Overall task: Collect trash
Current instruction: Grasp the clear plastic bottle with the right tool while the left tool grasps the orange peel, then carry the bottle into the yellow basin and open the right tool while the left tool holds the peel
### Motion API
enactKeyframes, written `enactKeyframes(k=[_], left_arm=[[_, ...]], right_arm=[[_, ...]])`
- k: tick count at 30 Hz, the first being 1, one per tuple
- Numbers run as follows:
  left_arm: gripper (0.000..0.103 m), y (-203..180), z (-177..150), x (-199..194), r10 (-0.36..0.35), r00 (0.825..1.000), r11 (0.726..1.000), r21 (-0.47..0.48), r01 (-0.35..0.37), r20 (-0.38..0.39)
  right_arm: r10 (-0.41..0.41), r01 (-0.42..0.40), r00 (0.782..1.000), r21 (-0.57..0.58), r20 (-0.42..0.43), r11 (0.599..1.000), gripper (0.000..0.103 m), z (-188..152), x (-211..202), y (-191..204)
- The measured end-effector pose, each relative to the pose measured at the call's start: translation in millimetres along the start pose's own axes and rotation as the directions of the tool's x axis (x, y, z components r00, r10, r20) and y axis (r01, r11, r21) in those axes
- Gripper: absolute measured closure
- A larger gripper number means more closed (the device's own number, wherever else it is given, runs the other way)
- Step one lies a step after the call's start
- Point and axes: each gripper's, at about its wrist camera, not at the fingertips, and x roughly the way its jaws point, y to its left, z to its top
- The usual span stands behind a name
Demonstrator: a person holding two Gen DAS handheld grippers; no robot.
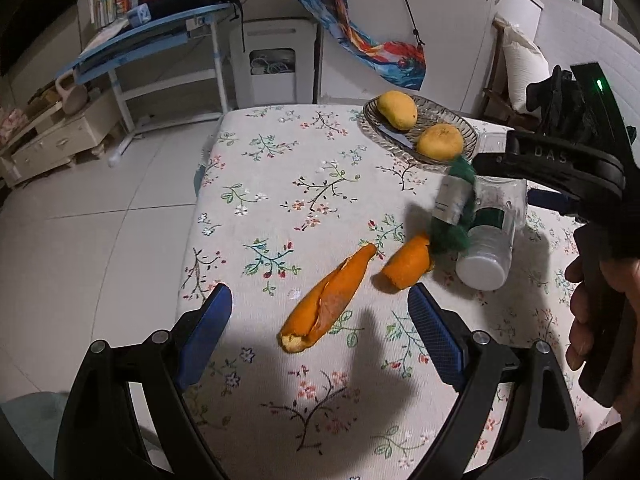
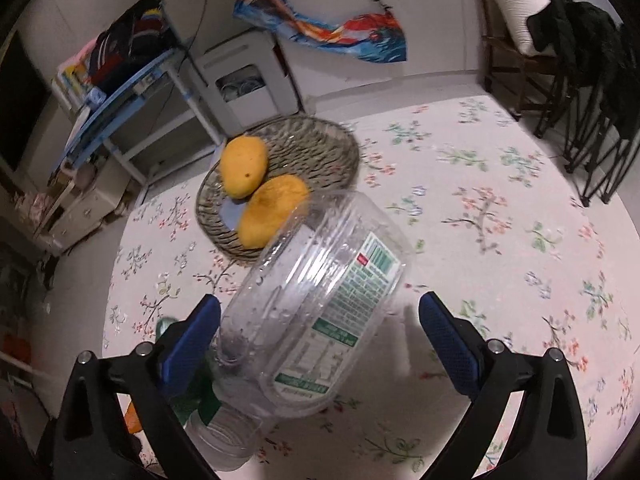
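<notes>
On the flowered tablecloth (image 1: pixel 280 184) lies a long orange peel (image 1: pixel 328 304), just ahead of and between the wide-apart blue pads of my open left gripper (image 1: pixel 320 294). A shorter peel (image 1: pixel 406 266) lies to its right. Beside that rests a clear plastic bottle (image 1: pixel 494 228) on its side, white cap toward me, with a torn green label (image 1: pixel 454 208) hanging off it. My right gripper (image 2: pixel 320 300) straddles the bottle (image 2: pixel 320 312). Its left pad (image 2: pixel 192 340) is right against the bottle and its right pad (image 2: pixel 452 344) stands clear, so it is open.
A ribbed glass dish (image 1: pixel 440 120) at the table's far side holds a mango (image 1: pixel 397 110) and an orange (image 1: pixel 440 142). A hand (image 1: pixel 592 312) grips the right tool's handle. The table's left edge drops to tiled floor (image 1: pixel 100 220). Folding chairs (image 2: pixel 580 120) stand beyond the table.
</notes>
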Motion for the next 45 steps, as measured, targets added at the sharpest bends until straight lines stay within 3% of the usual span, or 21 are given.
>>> enactKeyframes(k=[5,11,18,23,26,29,32,34,36,39,40,41,45], left_arm=[[0.017,-7.3,0.0,9.3,0.022,0.999,0.999,0.043,-0.021,-0.023],[0.017,-8.1,0.8,13.7,0.03,0.999,0.999,0.042,-0.028,-0.034],[0.017,-4.0,2.7,24.2,0.024,0.998,0.999,0.025,-0.023,-0.054],[0.023,-4.7,3.5,29.7,0.016,0.998,1.0,0.022,-0.014,-0.061],[0.032,-7.0,3.6,32.4,0.019,0.998,0.999,0.028,-0.017,-0.064],[0.04,-10.3,2.6,33.2,0.034,0.998,0.998,0.048,-0.032,-0.055],[0.057,-11.7,3.3,32.4,0.036,0.998,0.998,0.053,-0.033,-0.049],[0.074,-11.3,3.9,31.2,0.015,0.998,0.999,0.042,-0.013,-0.054],[0.082,-10.8,3.7,30.5,-0.001,0.998,0.999,0.035,0.003,-0.061],[0.083,-12.5,1.6,29.0,-0.017,0.998,0.999,0.038,0.019,-0.066],[0.083,-13.0,1.0,28.1,-0.021,0.997,0.999,0.038,0.023,-0.07],[0.083,-12.9,0.4,27.3,-0.024,0.997,0.999,0.035,0.026,-0.072],[0.083,-10.6,-2.0,15.6,-0.03,0.997,1.0,0.002,0.03,-0.067]], right_arm=[[0.116,-0.114,0.992,0.051,-0.046,0.992,0.022,-1.0,8.3,-11.0],[0.216,-0.208,0.973,0.089,-0.081,0.974,0.027,-10.3,-3.0,-27.7],[0.187,-0.192,0.973,-0.028,-0.133,0.981,0.027,-34.5,-46.5,-45.9],[0.16,-0.182,0.966,-0.093,-0.203,0.979,0.028,-63.4,-50.6,-53.9],[0.184,-0.206,0.957,-0.08,-0.223,0.975,0.038,-75.1,-43.4,-54.5],[0.195,-0.217,0.959,-0.093,-0.206,0.972,0.038,-77.6,-43.8,-49.5],[0.185,-0.211,0.962,-0.117,-0.2,0.971,0.038,-77.9,-43.3,-46.1],[0.188,-0.213,0.963,-0.112,-0.195,0.971,0.036,-78.8,-44.8,-48.2],[0.168,-0.195,0.967,-0.134,-0.191,0.972,0.035,-79.9,-46.3,-48.3],[0.123,-0.156,0.976,-0.189,-0.177,0.97,0.031,-87.9,-50.1,-46.1],[0.108,-0.143,0.979,-0.21,-0.171,0.967,0.033,-89.3,-49.7,-43.2],[0.103,-0.141,0.98,-0.229,-0.17,0.963,0.043,-90.7,-48.5,-39.7],[0.109,-0.147,0.981,-0.251,-0.159,0.957,0.044,-93.5,-46.1,-36.1]])
